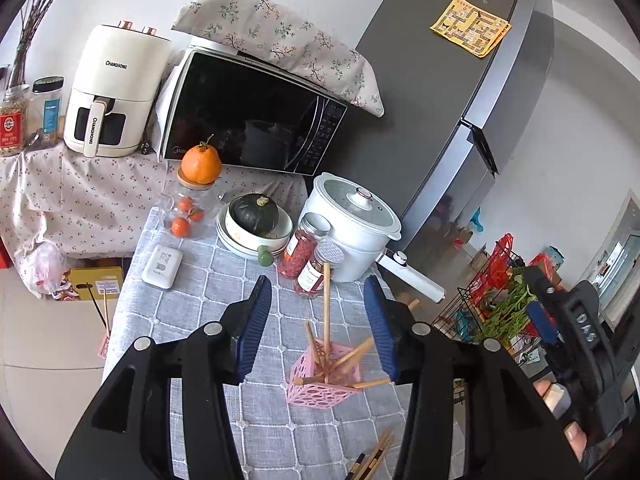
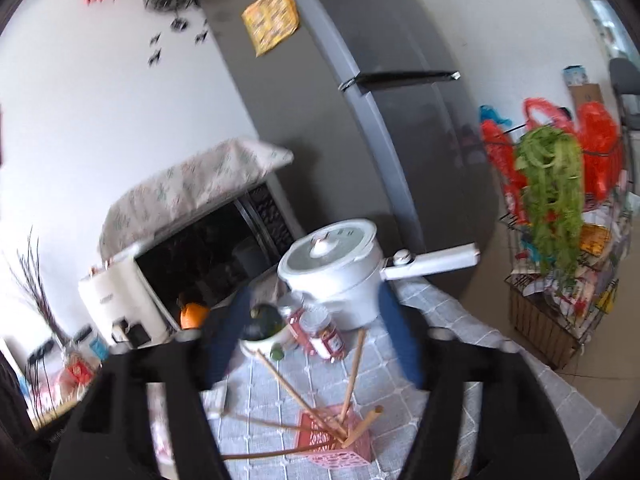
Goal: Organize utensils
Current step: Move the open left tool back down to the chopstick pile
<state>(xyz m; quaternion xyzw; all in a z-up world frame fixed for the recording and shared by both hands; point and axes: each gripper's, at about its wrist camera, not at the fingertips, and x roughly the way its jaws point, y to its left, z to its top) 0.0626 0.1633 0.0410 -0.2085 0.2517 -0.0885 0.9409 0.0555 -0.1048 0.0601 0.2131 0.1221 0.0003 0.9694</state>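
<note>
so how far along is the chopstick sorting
Partly done. Several wooden chopsticks already stand in the pink holder, leaning in different directions. Nothing is in hand: the left gripper and right gripper are both open and empty above the table. Left to do: a small bunch of loose chopsticks lies on the grey checked tablecloth near the front edge.

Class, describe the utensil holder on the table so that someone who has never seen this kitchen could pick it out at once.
Find the grey fridge; in front of it stands a table with a grey checked cloth. On the cloth, nearer the camera than the white lidded pot, sits the pink perforated holder, the only pink thing there, with wooden chopsticks leaning out.
</note>
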